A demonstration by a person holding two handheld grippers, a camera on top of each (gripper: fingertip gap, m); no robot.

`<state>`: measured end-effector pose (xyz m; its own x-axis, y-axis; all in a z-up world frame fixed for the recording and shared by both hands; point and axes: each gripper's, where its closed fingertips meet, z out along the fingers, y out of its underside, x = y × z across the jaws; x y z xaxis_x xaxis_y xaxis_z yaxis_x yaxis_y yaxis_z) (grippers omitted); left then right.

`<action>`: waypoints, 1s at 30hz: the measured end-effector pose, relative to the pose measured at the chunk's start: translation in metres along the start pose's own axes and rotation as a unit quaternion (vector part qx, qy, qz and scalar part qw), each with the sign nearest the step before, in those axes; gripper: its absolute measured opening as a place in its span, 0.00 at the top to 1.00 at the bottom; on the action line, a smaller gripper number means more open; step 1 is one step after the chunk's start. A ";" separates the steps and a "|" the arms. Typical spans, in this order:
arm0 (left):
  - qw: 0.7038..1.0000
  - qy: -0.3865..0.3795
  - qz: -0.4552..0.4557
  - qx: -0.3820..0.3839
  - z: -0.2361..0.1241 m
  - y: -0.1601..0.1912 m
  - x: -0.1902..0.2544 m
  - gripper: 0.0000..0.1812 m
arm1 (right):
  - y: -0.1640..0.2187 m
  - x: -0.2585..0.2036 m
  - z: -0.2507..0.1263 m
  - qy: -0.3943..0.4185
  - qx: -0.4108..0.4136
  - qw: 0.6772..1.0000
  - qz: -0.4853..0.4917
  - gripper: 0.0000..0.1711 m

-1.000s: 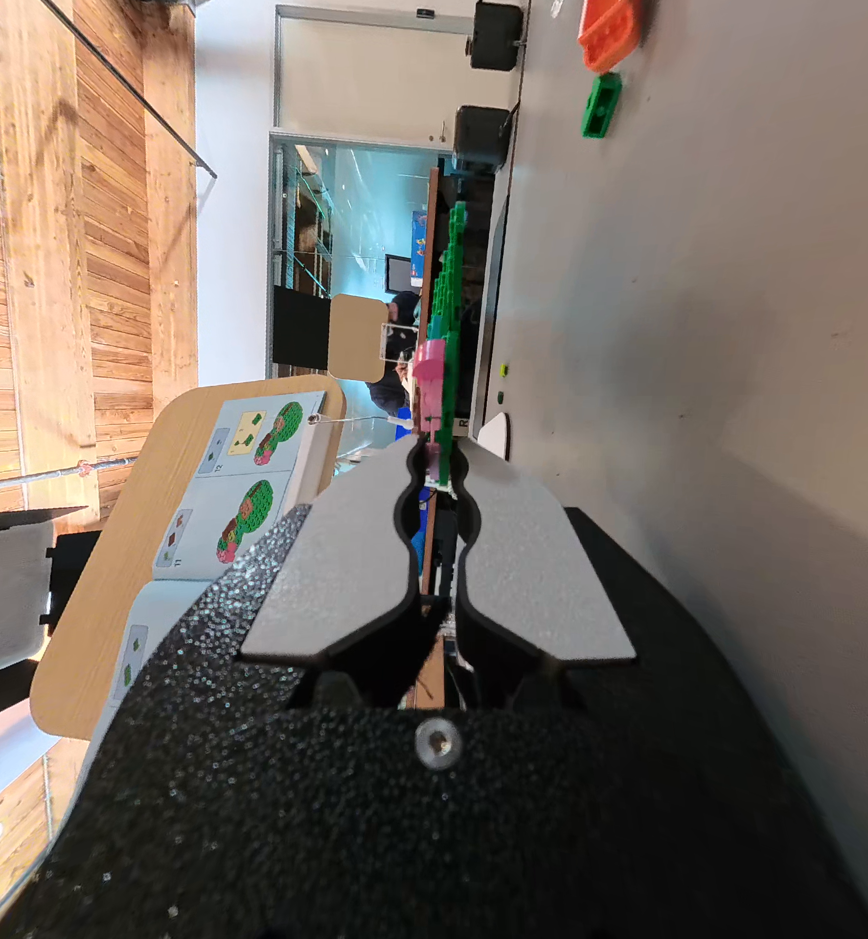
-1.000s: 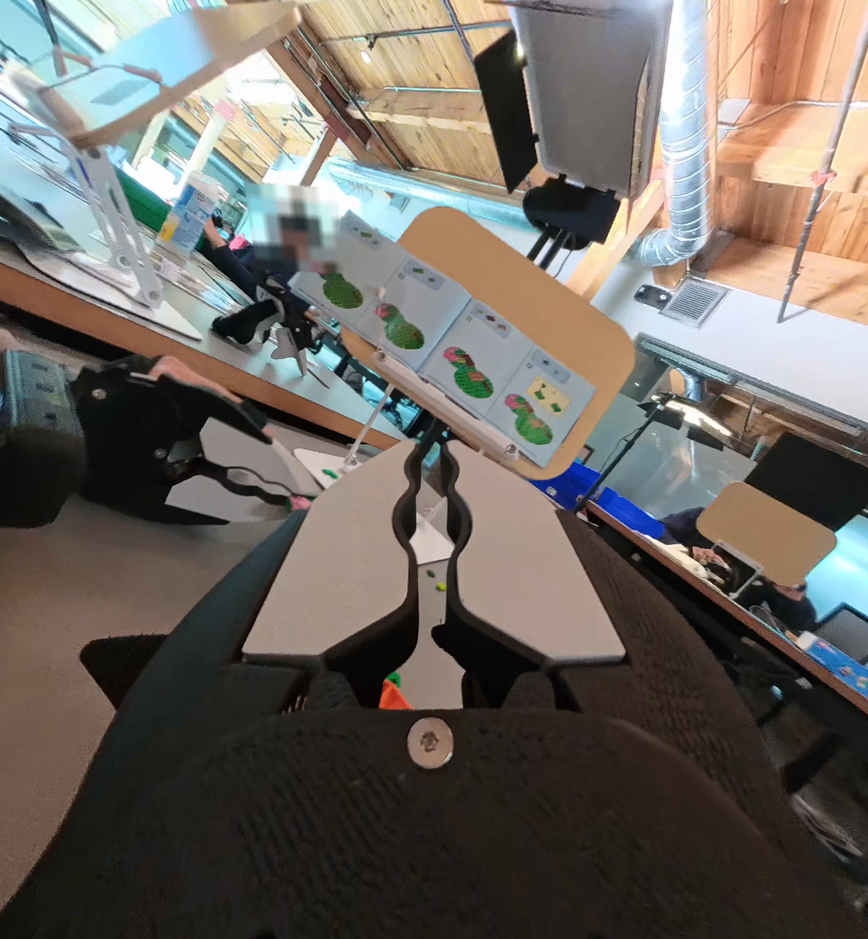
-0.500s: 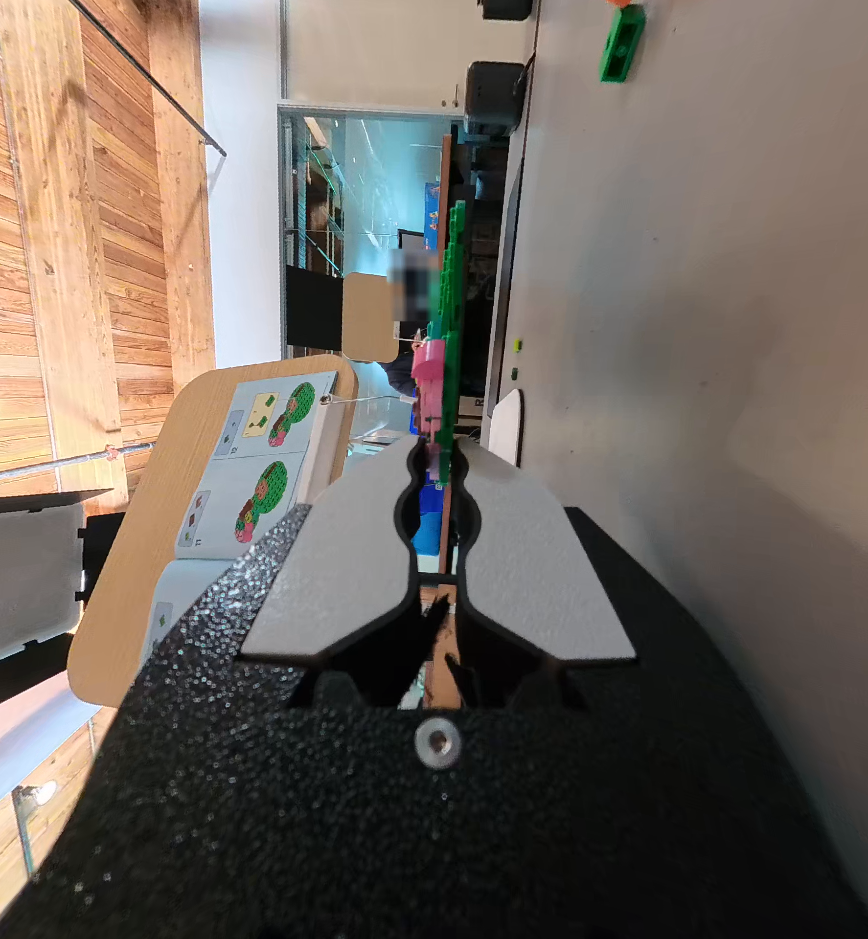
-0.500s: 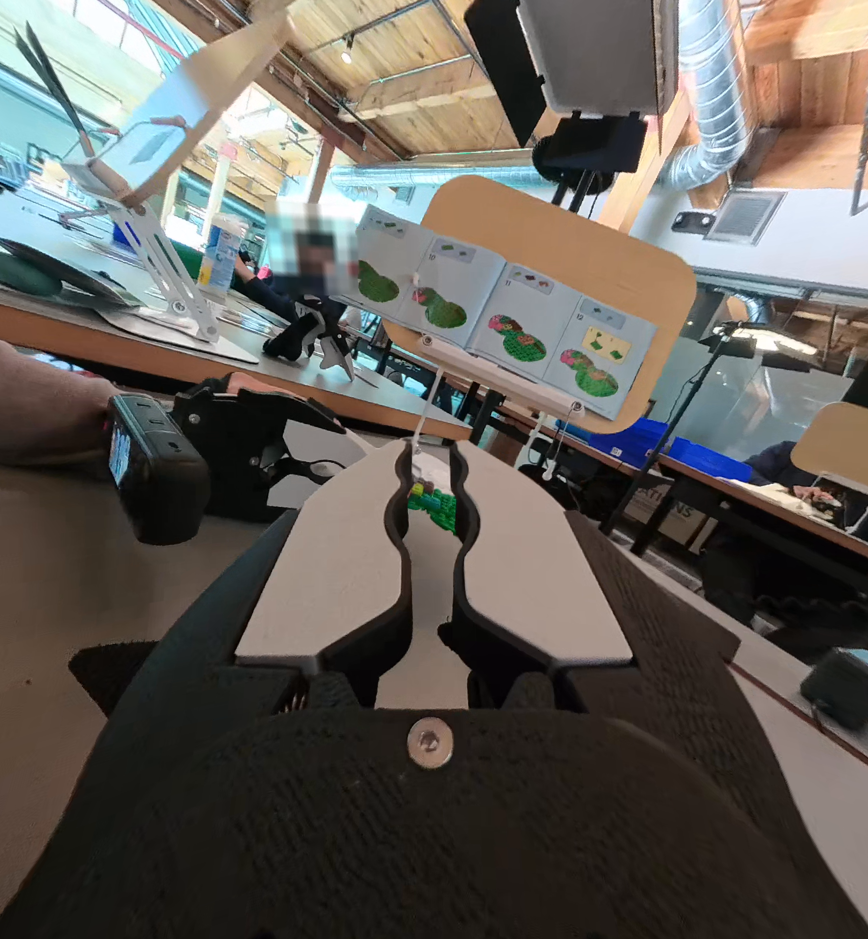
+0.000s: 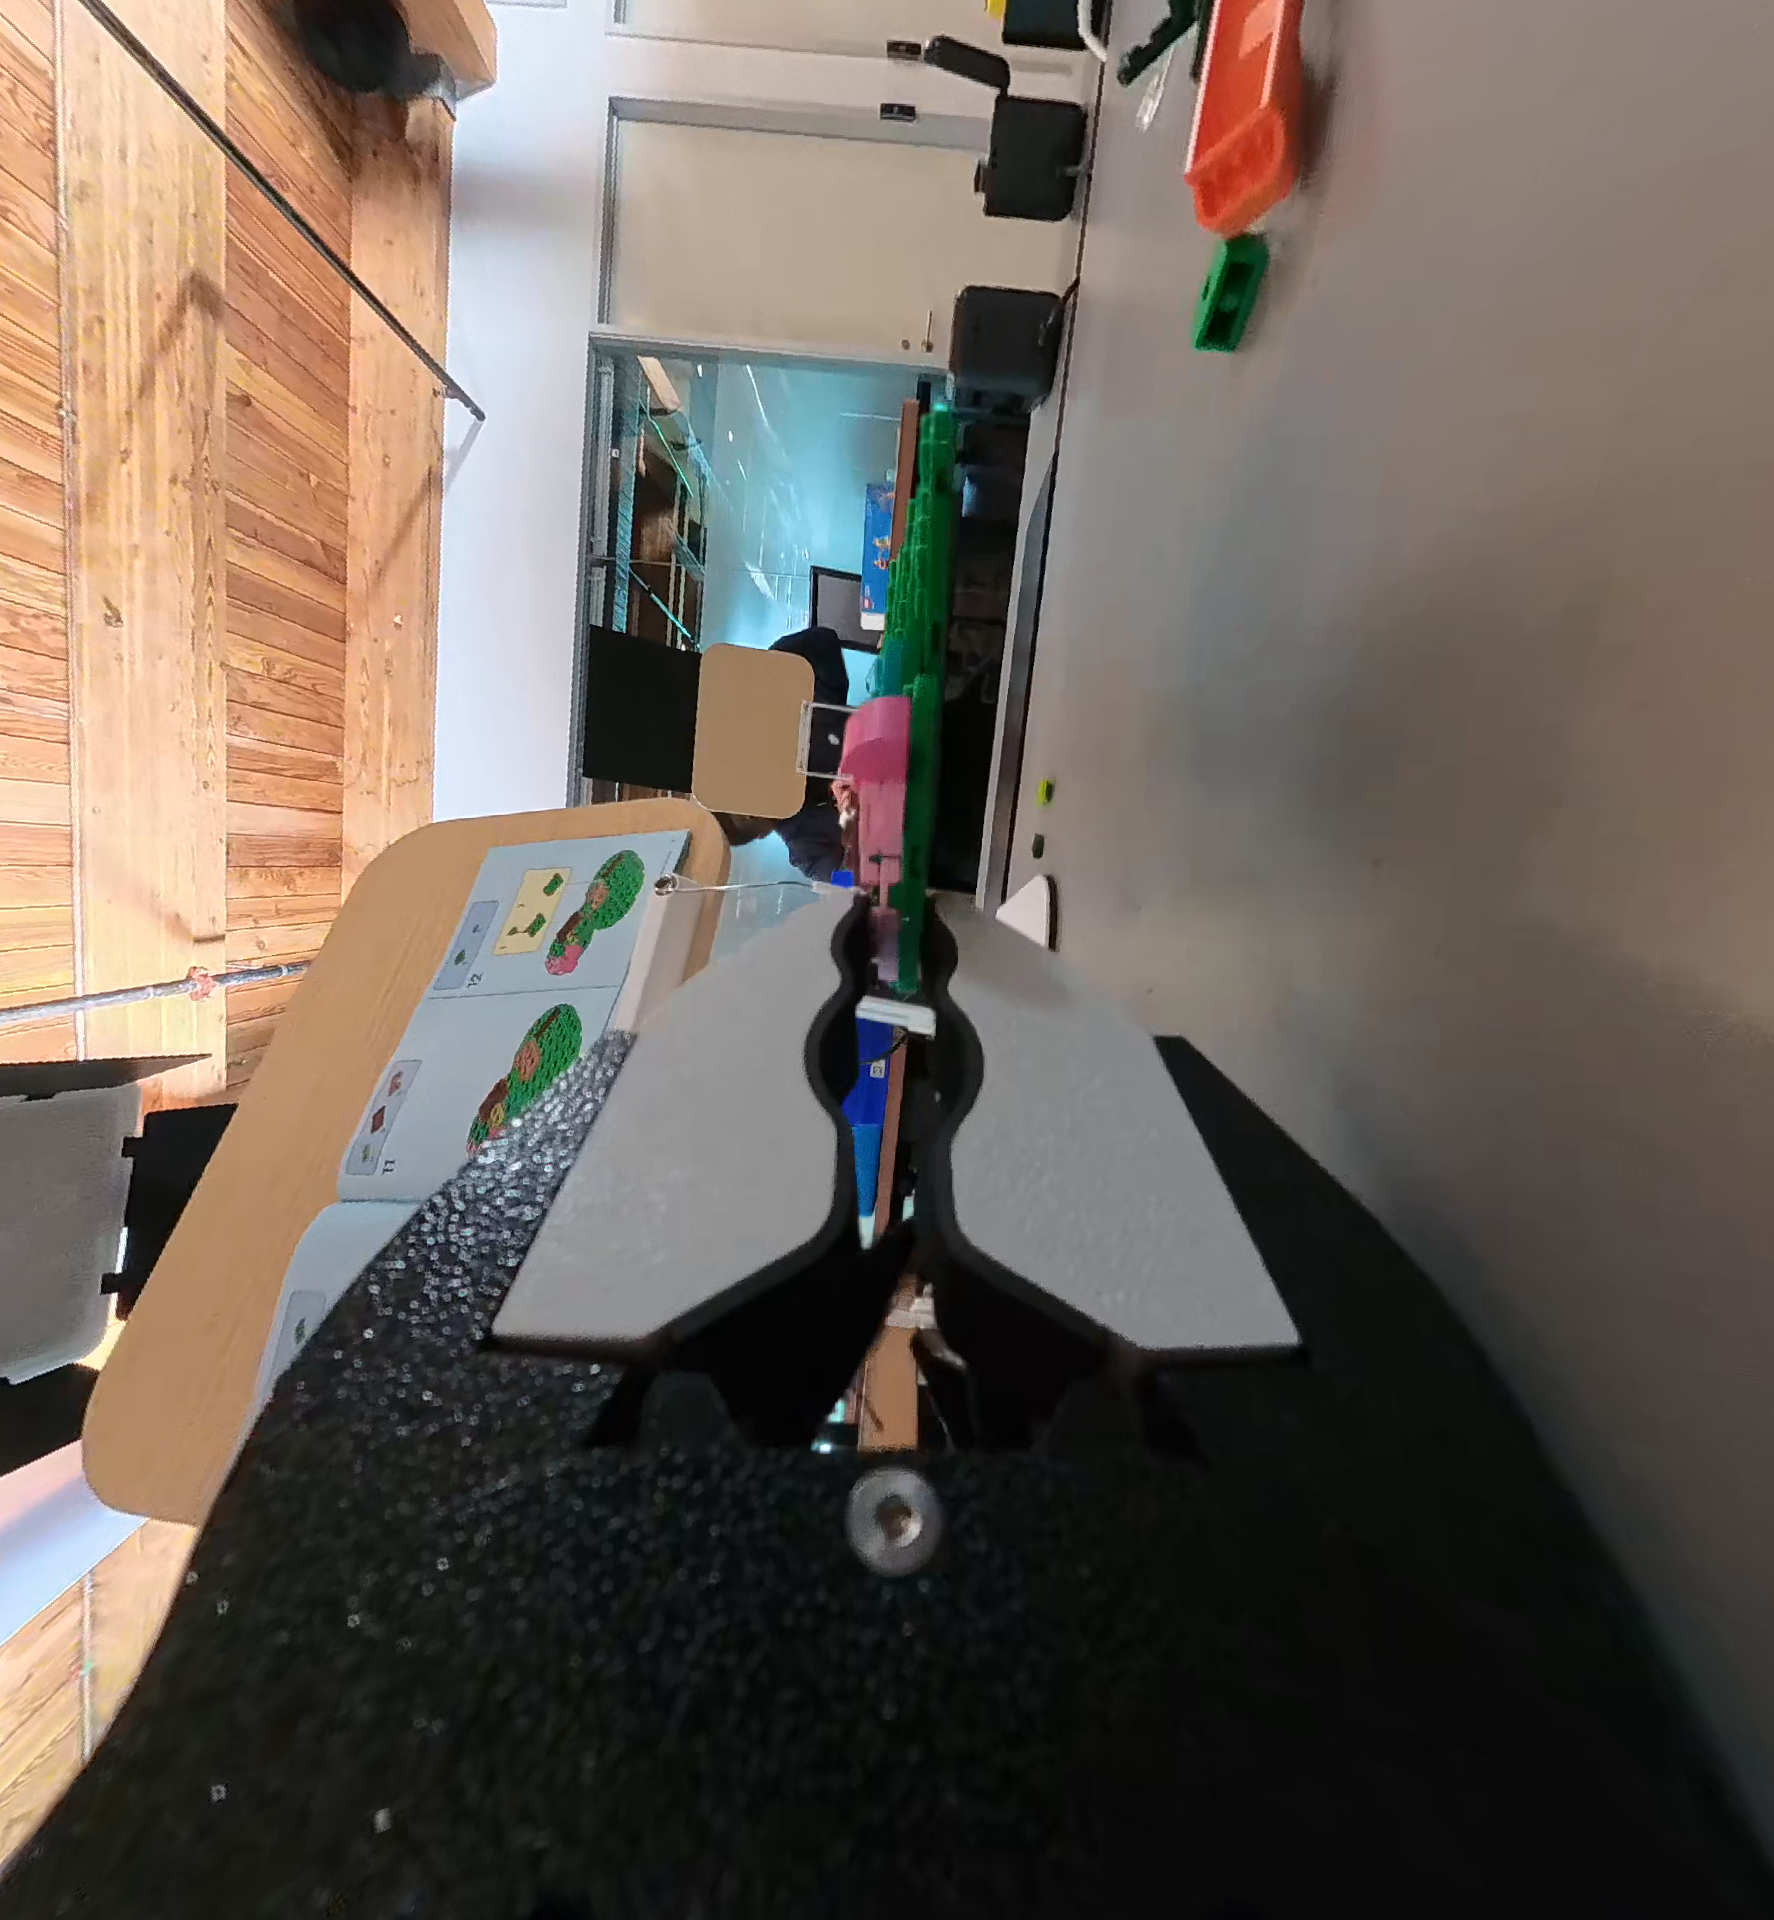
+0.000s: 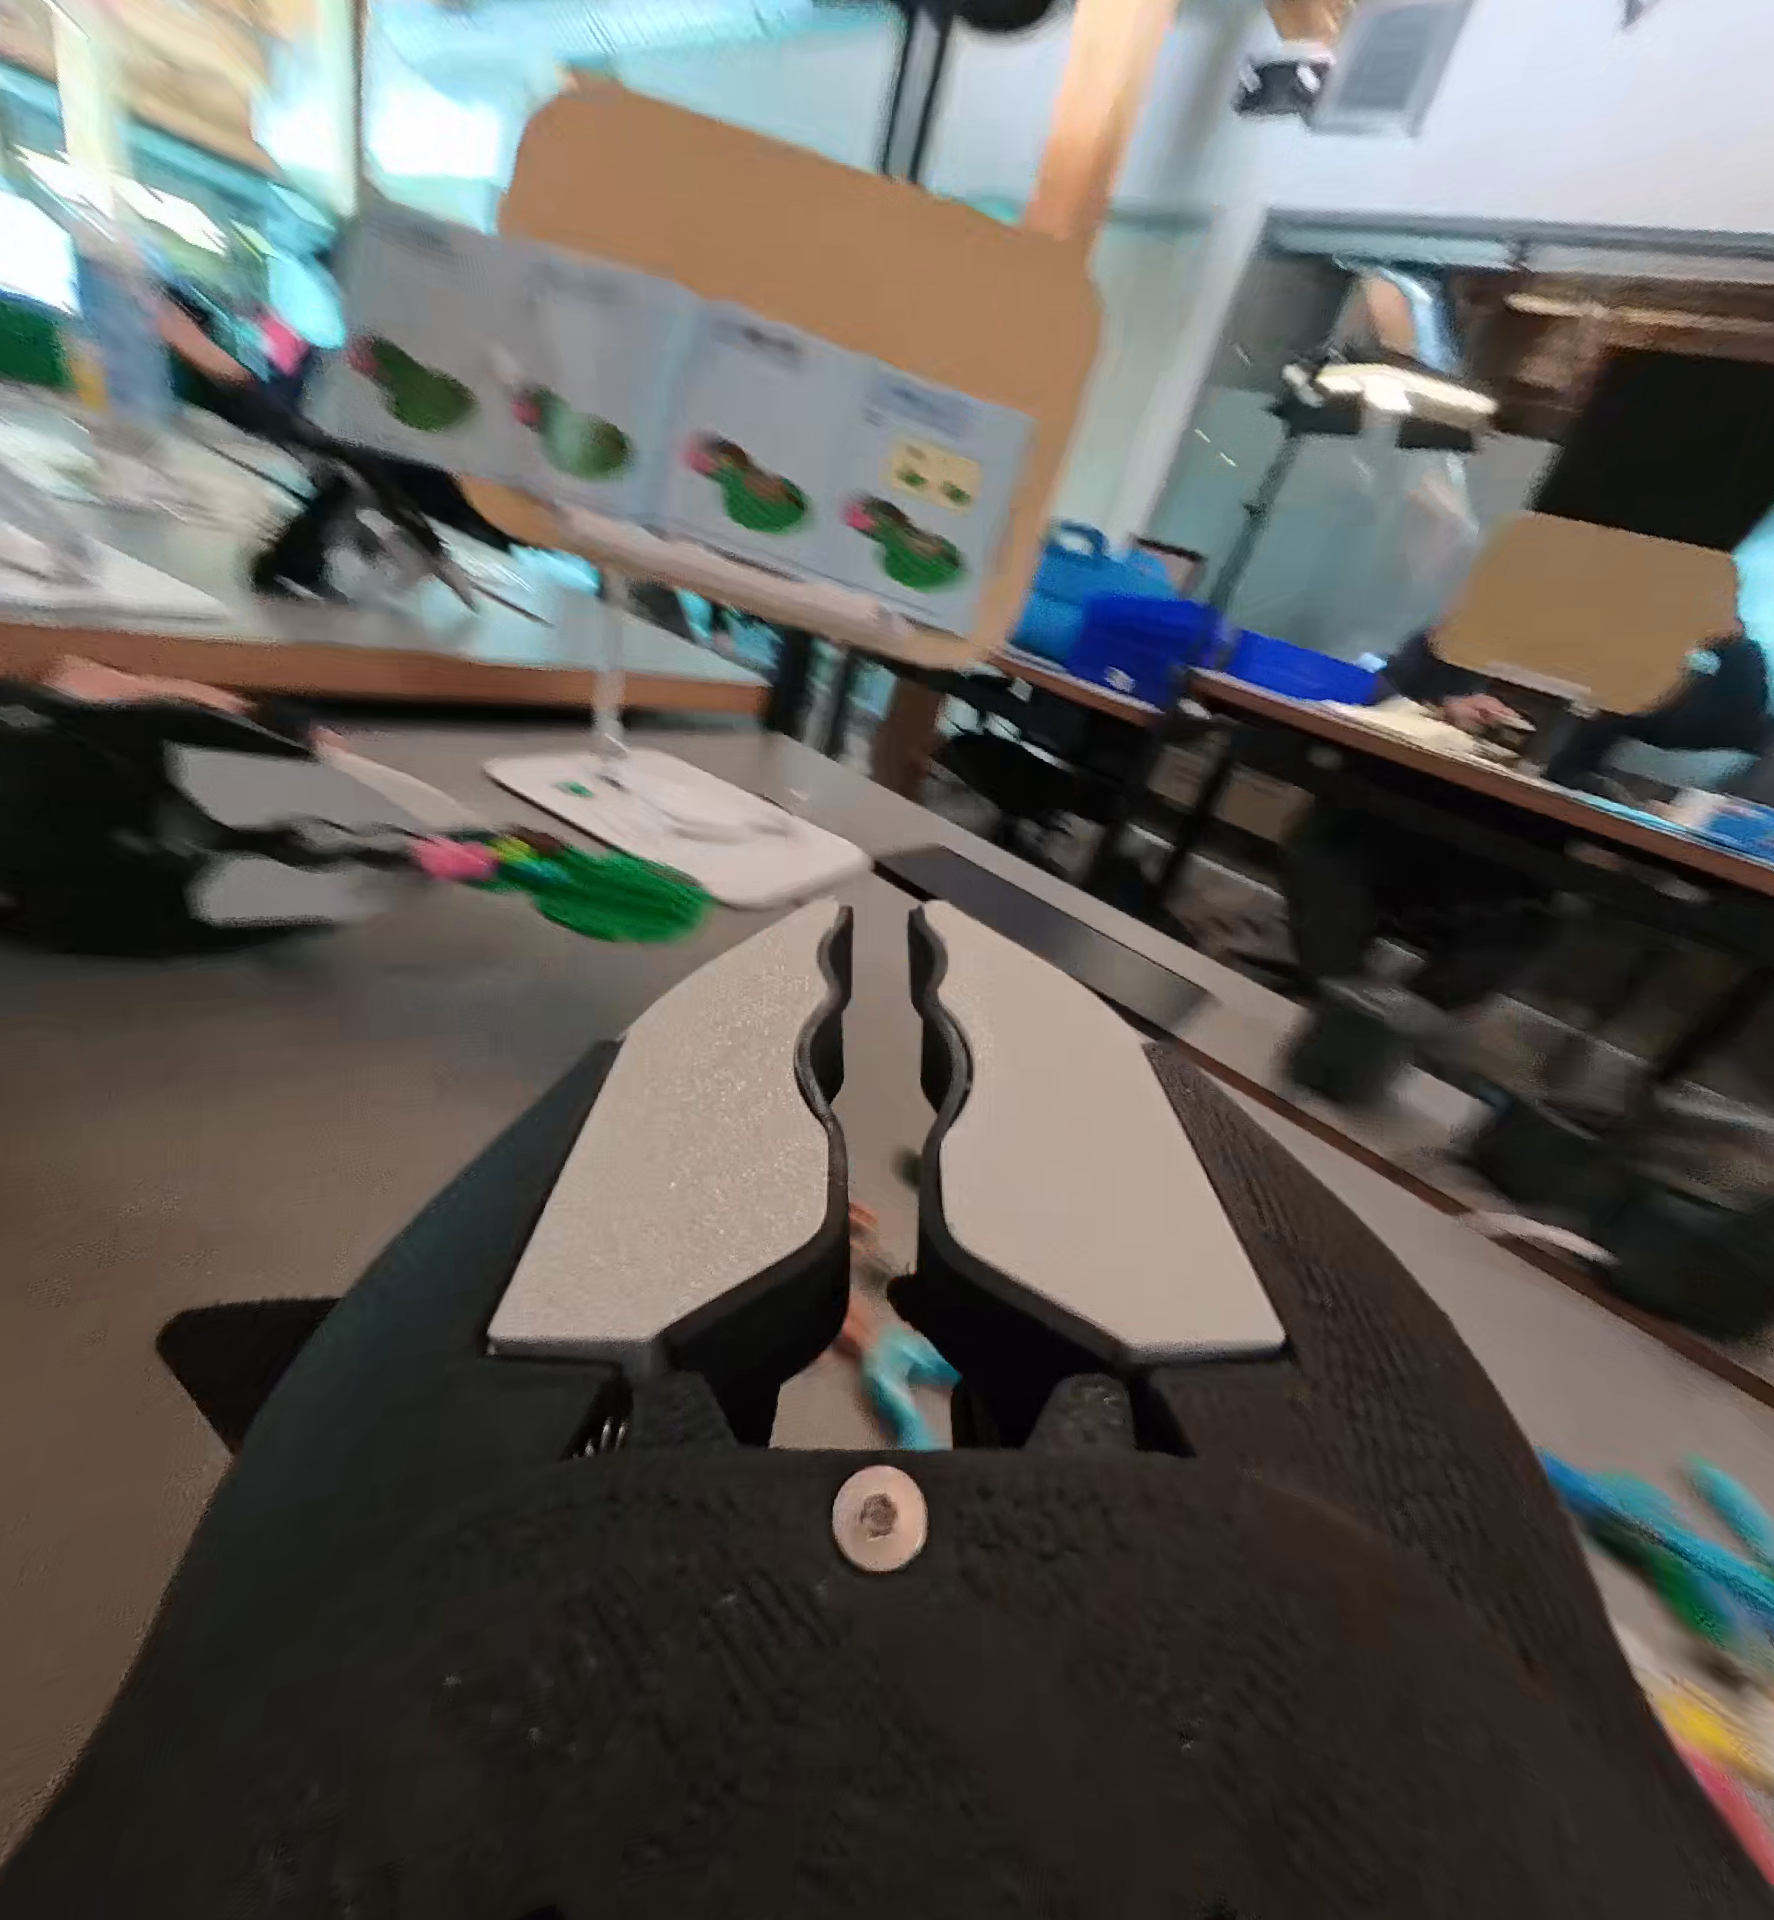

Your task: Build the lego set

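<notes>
My left gripper [image 5: 893, 935] is shut on the edge of the green lego plate [image 5: 919, 644], which I see edge-on, running away from the fingertips. Pink bricks [image 5: 878, 748] sit on the plate near the fingers. In the blurred right wrist view the left gripper [image 6: 270, 862] holds this green build [image 6: 602, 888] just above the grey table [image 6: 187, 1122], at the left. My right gripper [image 6: 878, 925] hangs low over the table to the right of the build. Its jaws stand a narrow gap apart with nothing between them.
The open instruction booklet [image 6: 706, 436] stands on a board behind the build, on a white base [image 6: 696, 821]. An orange piece [image 5: 1241, 156] and a green brick [image 5: 1226, 296] lie on the table. Loose coloured pieces [image 6: 1714, 1558] lie at the right. People sit at other tables. Across from one pair of fingers to the other is roughly 25 cm. The green brick [image 5: 1226, 296] lies around 12 cm away from my left fingertips.
My right gripper has swung right and tilted down toward the table, so its view is blurred. My left gripper keeps its hold on the green build and has barely shifted.
</notes>
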<state>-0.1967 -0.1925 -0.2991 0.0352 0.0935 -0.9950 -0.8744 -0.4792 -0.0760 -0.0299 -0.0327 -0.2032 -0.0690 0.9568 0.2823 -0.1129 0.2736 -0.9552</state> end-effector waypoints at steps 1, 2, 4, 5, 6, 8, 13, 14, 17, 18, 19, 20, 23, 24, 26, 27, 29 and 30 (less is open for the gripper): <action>1.000 0.000 -0.003 0.003 0.000 -0.001 0.000 0.95 | 0.004 0.022 -0.014 0.023 -0.024 0.999 -0.015 0.95; 1.000 0.000 -0.005 0.007 0.000 -0.002 0.000 0.95 | 0.009 0.044 -0.029 0.044 -0.049 0.998 -0.027 0.95; 1.000 0.002 -0.007 0.015 0.000 -0.005 0.000 0.95 | 0.023 0.087 -0.063 0.085 -0.110 0.990 -0.039 0.95; 1.000 0.003 -0.007 0.019 0.000 -0.006 0.001 0.95 | 0.032 0.104 -0.080 0.100 -0.143 0.984 -0.037 0.95; 1.000 0.005 -0.005 0.022 0.000 -0.008 0.002 0.95 | 0.041 0.118 -0.097 0.110 -0.173 0.978 -0.032 0.95; 1.000 0.008 -0.002 0.028 0.000 -0.010 0.003 0.95 | 0.063 0.128 -0.124 0.089 -0.235 0.968 -0.018 0.95; 0.999 0.010 0.006 0.034 -0.004 -0.012 0.003 0.95 | 0.117 0.133 -0.173 0.038 -0.389 0.920 0.012 0.91; 0.999 0.010 0.008 0.034 -0.004 -0.012 0.003 0.95 | 0.125 0.138 -0.181 0.044 -0.412 0.910 0.020 0.91; 0.999 0.007 0.013 0.035 -0.005 -0.013 0.003 0.95 | 0.137 0.154 -0.196 0.062 -0.432 0.898 0.052 0.92; 0.999 -0.006 0.018 0.033 -0.005 -0.013 -0.001 0.95 | 0.138 0.158 -0.196 0.064 -0.421 0.902 0.063 0.92; 0.999 -0.023 0.025 0.030 -0.005 -0.013 -0.006 0.95 | 0.140 0.163 -0.196 0.067 -0.414 0.905 0.069 0.92; 0.999 -0.034 0.027 0.028 -0.006 -0.014 -0.009 0.95 | 0.141 0.168 -0.197 0.072 -0.412 0.906 0.069 0.92; 0.999 -0.038 0.020 0.022 -0.005 -0.011 -0.011 0.95 | 0.147 0.187 -0.198 0.090 -0.419 0.902 0.051 0.90; 0.999 -0.036 0.019 0.019 -0.004 -0.010 -0.010 0.95 | 0.149 0.195 -0.198 0.096 -0.421 0.901 0.049 0.88; 0.999 -0.032 0.019 0.015 -0.004 -0.007 -0.009 0.95 | 0.154 0.202 -0.194 0.081 -0.427 0.899 0.056 0.85; 0.999 -0.032 0.019 0.013 -0.004 -0.007 -0.009 0.95 | 0.157 0.204 -0.191 0.071 -0.431 0.897 0.059 0.84; 0.999 -0.029 0.022 0.012 -0.003 -0.007 -0.007 0.95 | 0.161 0.206 -0.185 0.048 -0.441 0.894 0.059 0.84; 0.999 -0.027 0.025 0.012 -0.002 -0.007 -0.006 0.95 | 0.162 0.208 -0.181 0.040 -0.444 0.893 0.055 0.84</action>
<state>-0.1899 -0.1920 -0.2927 -0.0335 0.1169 -0.9926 -0.8855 -0.4640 -0.0248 0.1165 0.2280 -0.3153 0.0439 0.9767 0.2099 0.7239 0.1137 -0.6805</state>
